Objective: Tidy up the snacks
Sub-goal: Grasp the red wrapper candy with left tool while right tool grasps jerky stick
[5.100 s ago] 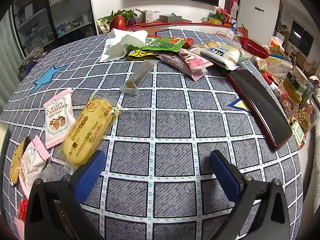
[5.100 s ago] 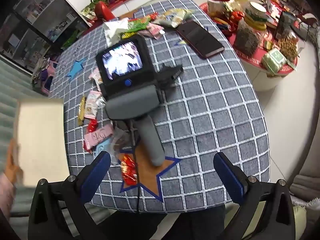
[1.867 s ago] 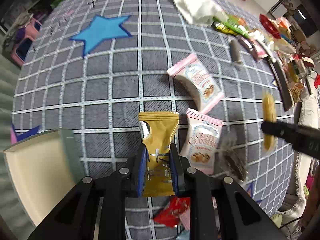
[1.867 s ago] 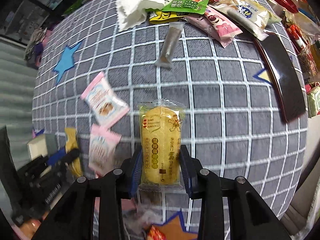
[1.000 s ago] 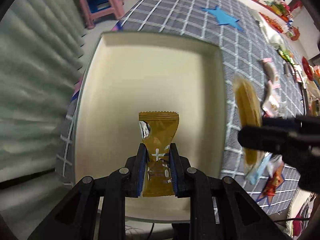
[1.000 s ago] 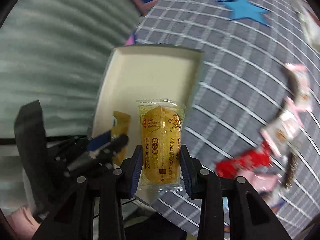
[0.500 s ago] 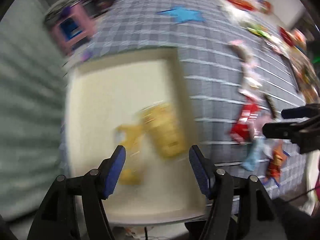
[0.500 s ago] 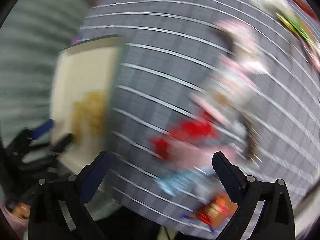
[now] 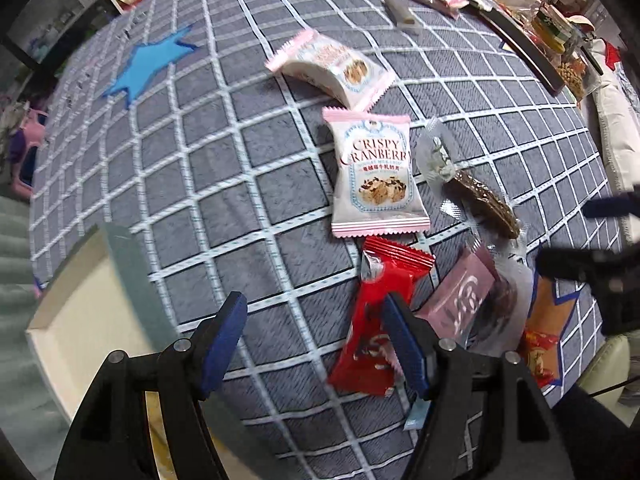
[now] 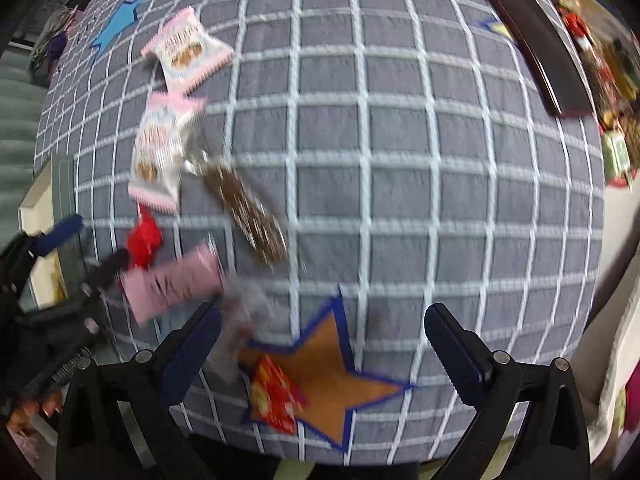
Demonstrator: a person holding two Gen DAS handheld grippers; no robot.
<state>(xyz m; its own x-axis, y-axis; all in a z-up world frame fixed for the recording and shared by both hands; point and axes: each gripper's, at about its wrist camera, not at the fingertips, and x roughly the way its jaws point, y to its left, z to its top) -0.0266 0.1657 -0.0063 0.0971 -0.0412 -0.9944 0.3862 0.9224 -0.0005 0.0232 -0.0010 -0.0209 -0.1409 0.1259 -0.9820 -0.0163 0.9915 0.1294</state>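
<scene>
Left tool: shown empty, its jaws partly apart and opening, nothing gripped between the blue pads. It hangs over the lower middle of the left wrist frame, where the grid-patterned desk meets the cream tray at lower left. The tray is set at the desk's near edge, presumably so that sorted snacks can be dropped in with a short carry.

Right tool: shown empty, jaws spread as wide as they go, above the orange star patch at the bottom of the right wrist frame.

Loose snacks lie clustered just right of the tray. The red packet lies in the lower centre, partly under the left tool's right pad (contact cannot be judged), its long axis running from lower left to upper right. The cranberry packet sits just above it, long axis near vertical in the frame, lettering upright. A second pink-edged packet lies further up, arched, and slanted toward lower right. The brown bar in clear wrap runs diagonally from upper left to lower right. The pink wrapper touches the red packet's right side. A small red-and-yellow packet rests on the star patch, nearest the right tool.
</scene>
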